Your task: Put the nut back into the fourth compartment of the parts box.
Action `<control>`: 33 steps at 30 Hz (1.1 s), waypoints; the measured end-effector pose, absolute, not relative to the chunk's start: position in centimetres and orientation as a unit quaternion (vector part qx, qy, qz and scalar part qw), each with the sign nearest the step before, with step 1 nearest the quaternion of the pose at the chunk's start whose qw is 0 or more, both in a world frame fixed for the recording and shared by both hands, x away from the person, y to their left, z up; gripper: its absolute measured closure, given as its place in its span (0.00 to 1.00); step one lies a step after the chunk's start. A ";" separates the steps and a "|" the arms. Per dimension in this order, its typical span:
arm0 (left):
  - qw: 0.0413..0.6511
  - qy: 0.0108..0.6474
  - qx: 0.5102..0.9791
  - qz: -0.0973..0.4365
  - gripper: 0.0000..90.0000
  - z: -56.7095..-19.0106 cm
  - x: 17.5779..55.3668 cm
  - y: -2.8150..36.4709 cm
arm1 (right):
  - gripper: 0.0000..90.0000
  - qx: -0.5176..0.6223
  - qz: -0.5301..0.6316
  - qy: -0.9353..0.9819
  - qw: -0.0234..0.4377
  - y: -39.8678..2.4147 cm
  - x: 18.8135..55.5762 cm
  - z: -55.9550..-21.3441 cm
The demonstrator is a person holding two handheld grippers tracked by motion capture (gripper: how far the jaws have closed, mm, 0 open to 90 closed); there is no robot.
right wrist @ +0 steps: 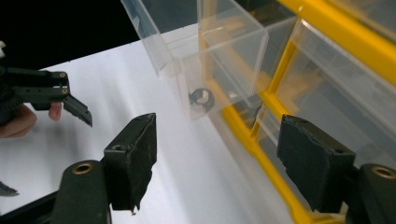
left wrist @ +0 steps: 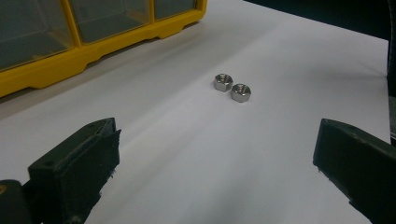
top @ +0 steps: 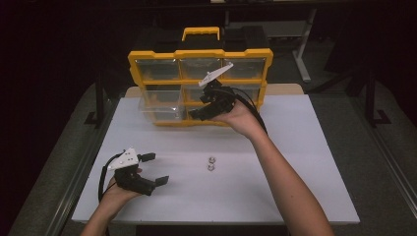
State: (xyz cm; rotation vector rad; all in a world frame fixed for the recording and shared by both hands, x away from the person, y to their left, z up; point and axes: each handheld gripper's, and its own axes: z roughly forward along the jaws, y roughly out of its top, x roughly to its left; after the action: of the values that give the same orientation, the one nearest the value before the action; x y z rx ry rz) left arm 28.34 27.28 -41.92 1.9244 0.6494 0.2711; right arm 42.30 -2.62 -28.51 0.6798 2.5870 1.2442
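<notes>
Hovering open and empty by the pulled-out clear drawer (right wrist: 205,60) of the yellow organizer (top: 199,54), where one nut (right wrist: 201,97) already lies, the right tool (top: 199,114) seems between trips. Left tool (top: 156,169) rests wide open, empty, near two hex nuts (top: 211,163) on the worktop (top: 295,162); next, pinching one squarely.

Overhead view, two close claw views

The yellow-framed parts organiser with clear plastic drawers (top: 199,86) stands upright across the far edge of the white table (top: 295,187), walling it off. One clear drawer (top: 164,109) juts out at its lower left, narrowing the approach there. In front of the organiser the tabletop lies open except for two small steel hex nuts (top: 211,163) near the middle.
</notes>
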 end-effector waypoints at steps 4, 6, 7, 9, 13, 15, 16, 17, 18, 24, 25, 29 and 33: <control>0.520 0.272 0.802 0.114 0.00 -41.9 28.4 27.2 | 0.31 0.230 0.419 0.873 0.094 -3.1 41.9 -29.2; 0.521 0.274 0.801 0.113 0.00 -42.0 28.4 27.2 | 0.30 0.238 0.421 0.871 0.087 -3.3 41.5 -29.5; 0.520 0.273 0.801 0.113 0.00 -42.0 28.4 27.3 | 0.30 0.236 0.422 0.871 0.088 -3.4 41.4 -29.7; 0.522 0.277 0.799 0.112 0.00 -41.9 28.3 27.3 | 0.30 0.237 0.425 0.869 0.087 -3.7 41.2 -30.1; 0.522 0.278 0.798 0.112 0.00 -41.9 28.2 27.3 | 0.29 0.244 0.424 0.868 0.085 -4.0 40.7 -31.0; 0.522 0.277 0.799 0.112 0.00 -41.9 28.3 27.3 | 0.29 0.246 0.422 0.869 0.081 -4.1 40.4 -31.6; 0.522 0.277 0.799 0.112 0.00 -41.9 28.3 27.3 | 0.28 0.252 0.422 0.868 0.075 -4.1 40.3 -31.9; 0.521 0.278 0.800 0.111 0.00 -41.9 28.3 27.3 | 0.28 0.254 0.420 0.868 0.073 -4.1 40.2 -32.3; 0.520 0.277 0.800 0.111 0.00 -41.9 28.3 27.3 | 0.27 0.254 0.419 0.869 0.073 -4.1 40.2 -32.5; 0.520 0.274 0.801 0.112 0.00 -42.0 28.3 27.2 | 0.22 0.261 0.407 0.872 0.073 -4.3 39.9 -33.9; 0.519 0.271 0.803 0.114 0.00 -42.0 28.3 27.3 | 0.22 0.260 0.405 0.874 0.073 -4.3 39.8 -34.1; 0.515 0.275 0.804 0.111 0.00 -42.0 28.2 27.3 | 0.22 0.262 0.402 0.875 0.072 -4.6 39.5 -34.9; 0.517 0.273 0.803 0.113 0.00 -42.0 28.2 27.3 | 0.22 0.267 0.395 0.876 0.066 -4.7 39.0 -35.7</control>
State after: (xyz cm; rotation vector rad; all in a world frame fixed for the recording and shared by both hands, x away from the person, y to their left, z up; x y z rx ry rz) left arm 28.24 27.31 -42.00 1.9283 0.6547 0.2710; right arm 38.96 -4.71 -35.71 0.8048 2.6428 1.1919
